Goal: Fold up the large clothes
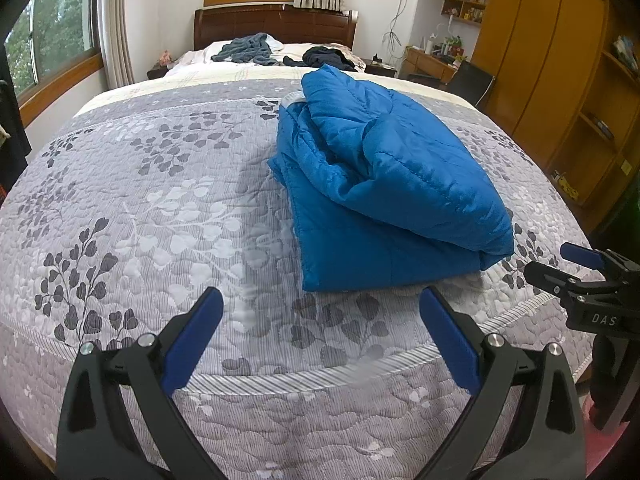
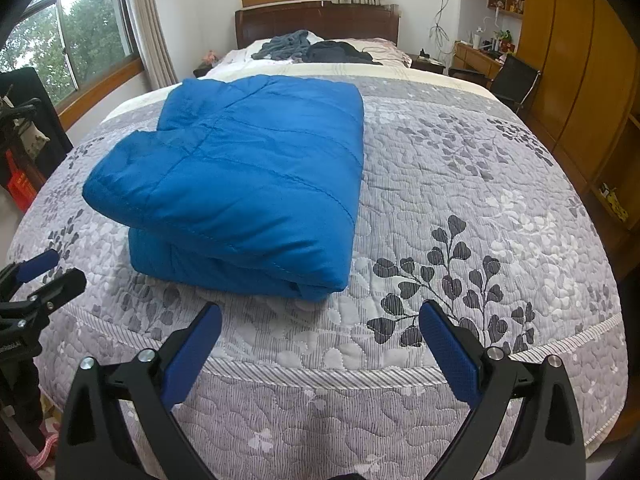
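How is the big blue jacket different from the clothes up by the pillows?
The blue jacket is folded into a neat bundle; the dark clothes lie crumpled in loose heaps. The jacket is bright blue and puffy; those are grey-blue and black. The jacket sits nearer the foot of the bed, they by the headboard. Neither gripper holds any of them.
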{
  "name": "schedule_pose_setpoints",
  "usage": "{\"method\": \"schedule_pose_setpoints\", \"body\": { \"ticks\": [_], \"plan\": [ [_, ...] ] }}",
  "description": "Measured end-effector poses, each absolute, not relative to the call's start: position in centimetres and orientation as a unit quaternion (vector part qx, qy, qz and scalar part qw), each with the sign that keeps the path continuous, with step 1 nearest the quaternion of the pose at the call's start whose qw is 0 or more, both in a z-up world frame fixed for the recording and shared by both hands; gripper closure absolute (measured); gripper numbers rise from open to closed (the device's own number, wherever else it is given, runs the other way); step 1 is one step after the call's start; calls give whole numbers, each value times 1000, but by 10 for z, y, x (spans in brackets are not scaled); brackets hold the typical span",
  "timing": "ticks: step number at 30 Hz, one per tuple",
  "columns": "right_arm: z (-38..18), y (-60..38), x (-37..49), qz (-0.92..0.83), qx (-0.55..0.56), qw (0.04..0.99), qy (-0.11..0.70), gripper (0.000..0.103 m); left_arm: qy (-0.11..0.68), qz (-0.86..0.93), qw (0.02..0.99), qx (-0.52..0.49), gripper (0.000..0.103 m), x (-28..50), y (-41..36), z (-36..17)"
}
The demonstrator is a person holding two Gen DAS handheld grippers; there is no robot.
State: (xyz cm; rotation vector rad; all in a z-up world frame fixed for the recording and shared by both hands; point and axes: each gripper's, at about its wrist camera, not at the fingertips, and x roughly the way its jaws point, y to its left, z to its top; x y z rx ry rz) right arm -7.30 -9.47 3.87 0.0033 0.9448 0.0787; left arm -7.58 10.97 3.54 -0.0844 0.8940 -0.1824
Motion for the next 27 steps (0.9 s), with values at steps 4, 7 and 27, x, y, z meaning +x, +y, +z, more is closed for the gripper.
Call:
{"method": "schedule_pose_setpoints", "body": {
  "ticks": [4, 7, 27],
  "plan": [
    [38, -95, -73, 38, 1, 890, 455, 4, 431, -88, 897, -41, 5, -76, 109, 35],
    [38, -96, -72, 38, 0, 889, 455, 4, 431, -88, 897, -40, 5, -76, 109, 36],
    [37, -95, -69, 39, -6, 890, 455, 4, 434, -89, 896, -41, 5, -75, 109, 35]
  ]
}}
